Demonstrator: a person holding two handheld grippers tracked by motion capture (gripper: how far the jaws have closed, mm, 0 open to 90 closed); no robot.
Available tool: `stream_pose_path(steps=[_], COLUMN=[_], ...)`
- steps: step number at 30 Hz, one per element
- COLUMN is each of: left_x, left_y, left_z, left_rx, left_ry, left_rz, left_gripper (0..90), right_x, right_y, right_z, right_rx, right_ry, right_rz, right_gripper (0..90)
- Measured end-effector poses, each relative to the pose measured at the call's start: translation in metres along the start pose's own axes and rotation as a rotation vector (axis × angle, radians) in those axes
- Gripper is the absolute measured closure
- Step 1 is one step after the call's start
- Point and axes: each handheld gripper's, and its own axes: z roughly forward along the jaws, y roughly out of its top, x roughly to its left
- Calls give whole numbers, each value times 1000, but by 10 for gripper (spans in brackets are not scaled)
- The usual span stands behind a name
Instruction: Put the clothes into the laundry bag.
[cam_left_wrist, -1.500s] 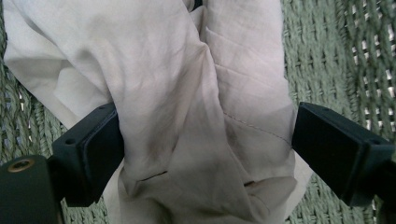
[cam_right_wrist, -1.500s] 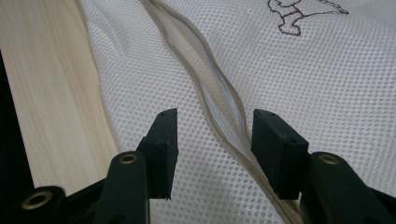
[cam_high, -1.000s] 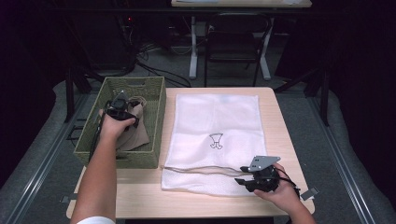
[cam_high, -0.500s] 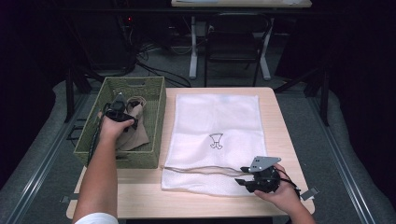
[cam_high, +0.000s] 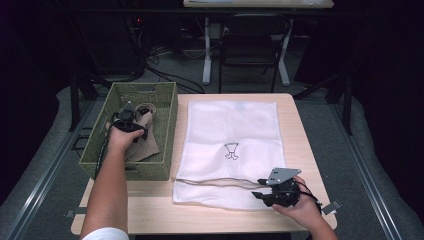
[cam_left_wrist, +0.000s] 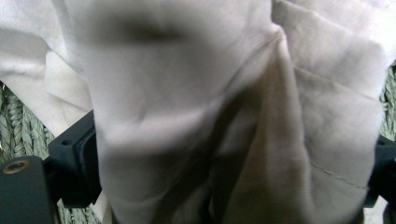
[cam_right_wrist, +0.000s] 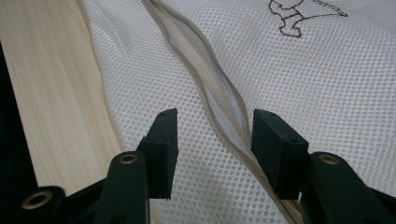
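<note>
Beige cloth (cam_high: 142, 137) inside the green basket (cam_high: 165, 117) sits bunched between the left gripper (cam_high: 127, 117), apparently clamped. Beside the basket, the right gripper (cam_high: 263, 192) rests parted over the mesh bag's (cam_high: 235, 125) zipper (cam_right_wrist: 210, 93), gripping nothing.

Lit table, dark surroundings, blurred close cloth

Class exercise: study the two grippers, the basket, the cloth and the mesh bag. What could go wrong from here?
1. The left gripper holds the beige cloth garment bunched inside the green woven basket; lifted, its hanging folds might snag the rim.
2. The right gripper stands open over the white mesh laundry bag, astride its half-open zip; closing here may pinch both layers and shut the opening.
</note>
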Motion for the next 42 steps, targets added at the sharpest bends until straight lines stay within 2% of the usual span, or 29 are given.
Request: stream_pose_path(steps=[3, 4, 10, 14, 19, 22, 24, 27, 30, 34, 37, 42], left_x=[0, 0, -1, -1, 0, -1, -3, -2, -2, -1, 1, 0], left_y=[0, 0, 0, -1, -1, -1, -1, -1, -1, 0, -1, 1], left_z=[1, 1, 2, 1, 0, 0, 1, 1, 0, -2, -5, -8], left_rx=[7, 9, 17, 29, 31, 33, 26, 28, 31, 25, 21, 23], left_ry=[8, 13, 22, 31, 35, 47, 49, 49, 50, 39, 25, 39], left_rz=[-8, 4, 18, 32, 33, 42, 28, 29, 44, 53, 38, 50], left_gripper=[102, 108, 152, 221, 263, 272, 282, 287, 294, 392, 448, 523], right_x=[0, 0, 0, 1, 1, 1, 1, 1, 1, 1, 1, 1], right_y=[0, 0, 0, 0, 0, 0, 0, 0, 0, 0, 0, -1], right_z=[0, 0, 0, 0, 0, 0, 0, 0, 1, 1, 1, 1], right_rx=[1, 2, 3, 4, 4, 5, 6, 6, 7, 9, 7, 9], right_ry=[0, -1, 0, 0, 0, 1, 1, 2, 2, 2, 3, 2], right_rz=[1, 3, -1, -2, 0, -1, 0, -1, -2, -2, -4, -3], right_gripper=[514, 515, 514, 514, 514, 514, 514, 514, 513, 513, 513, 513])
